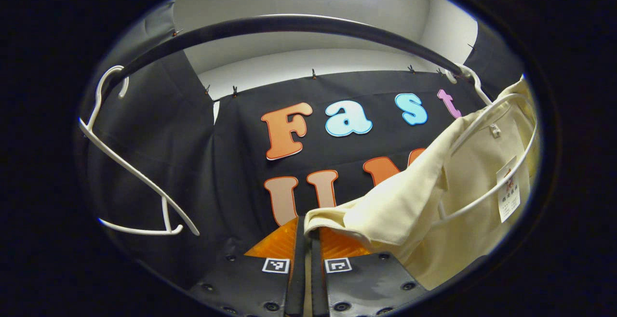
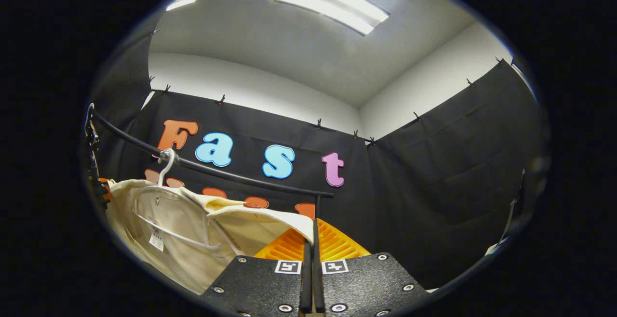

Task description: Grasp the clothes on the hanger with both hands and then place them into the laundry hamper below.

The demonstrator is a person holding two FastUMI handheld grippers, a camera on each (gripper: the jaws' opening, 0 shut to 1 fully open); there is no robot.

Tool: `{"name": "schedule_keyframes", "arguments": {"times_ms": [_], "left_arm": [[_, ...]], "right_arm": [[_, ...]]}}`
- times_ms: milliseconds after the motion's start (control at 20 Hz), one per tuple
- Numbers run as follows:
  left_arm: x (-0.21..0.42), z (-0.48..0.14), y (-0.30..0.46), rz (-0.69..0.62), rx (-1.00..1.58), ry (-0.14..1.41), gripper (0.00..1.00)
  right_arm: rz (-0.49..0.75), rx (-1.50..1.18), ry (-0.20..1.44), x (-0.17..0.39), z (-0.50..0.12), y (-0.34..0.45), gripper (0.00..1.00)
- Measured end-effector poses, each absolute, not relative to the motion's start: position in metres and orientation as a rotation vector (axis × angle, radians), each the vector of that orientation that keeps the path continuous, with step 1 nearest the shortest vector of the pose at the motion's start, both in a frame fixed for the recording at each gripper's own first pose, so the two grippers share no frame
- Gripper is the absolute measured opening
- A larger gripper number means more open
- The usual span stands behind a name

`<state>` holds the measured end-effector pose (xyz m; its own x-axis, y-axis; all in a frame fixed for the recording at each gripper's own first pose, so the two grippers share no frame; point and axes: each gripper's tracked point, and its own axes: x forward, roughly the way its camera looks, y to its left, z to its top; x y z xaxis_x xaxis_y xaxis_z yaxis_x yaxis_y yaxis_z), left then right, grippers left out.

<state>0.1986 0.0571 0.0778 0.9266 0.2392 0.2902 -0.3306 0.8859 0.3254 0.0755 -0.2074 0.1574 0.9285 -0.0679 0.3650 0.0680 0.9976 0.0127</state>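
sideways, shirt (image 1: pixel 424 196) between both jaws

I'm working in a staged recording booth, not a home: black cloth walls (image 2: pixel 448 163) clipped along the top, white ceiling with a fluorescent light panel (image 2: pixel 332 5), and a black metal clothes rail (image 1: pixel 289 23) carrying what seems a bare white plastic hanger (image 1: pixel 130 163).

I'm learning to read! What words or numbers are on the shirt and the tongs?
White paper tag inside the cream cloth garment: printed, too small to read.
Small white collar tag: too small to read.
Black-and-white square markers on the left tongs and right tongs: patterns, no words.
Readable text on them: none.
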Motion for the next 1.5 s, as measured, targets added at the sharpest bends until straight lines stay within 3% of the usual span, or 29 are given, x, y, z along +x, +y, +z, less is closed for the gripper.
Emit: {"name": "schedule_keyframes", "arguments": {"times_ms": [200, 500, 900, 1000, 1150, 1500], "left_arm": [[0.217, 0.075, 0.067, 0.328, 0.380, -0.254, 0.12], [0.234, 0.040, 0.094, 0.377, 0.352, -0.194, 0.13], [0.230, 0.011, 0.107, 0.412, 0.399, -0.155, 0.13], [0.221, -0.002, 0.116, 0.435, 0.421, -0.135, 0.10], [0.210, -0.015, 0.123, 0.446, 0.423, -0.115, 0.15], [0.160, -0.031, 0.128, 0.456, 0.441, -0.068, 0.13]], "right_arm": [[-0.047, 0.062, -0.355, 0.117, 0.156, -0.205, 0.01], [-0.038, 0.095, -0.237, 0.147, 0.091, -0.186, 0.01], [-0.027, 0.096, -0.124, 0.138, 0.036, -0.174, 0.01], [-0.015, 0.088, -0.114, 0.132, 0.027, -0.166, 0.01], [-0.001, 0.057, -0.100, 0.124, 0.015, -0.155, 0.01], [0.039, 0.053, -0.062, 0.104, 0.003, -0.145, 0.01]]}}
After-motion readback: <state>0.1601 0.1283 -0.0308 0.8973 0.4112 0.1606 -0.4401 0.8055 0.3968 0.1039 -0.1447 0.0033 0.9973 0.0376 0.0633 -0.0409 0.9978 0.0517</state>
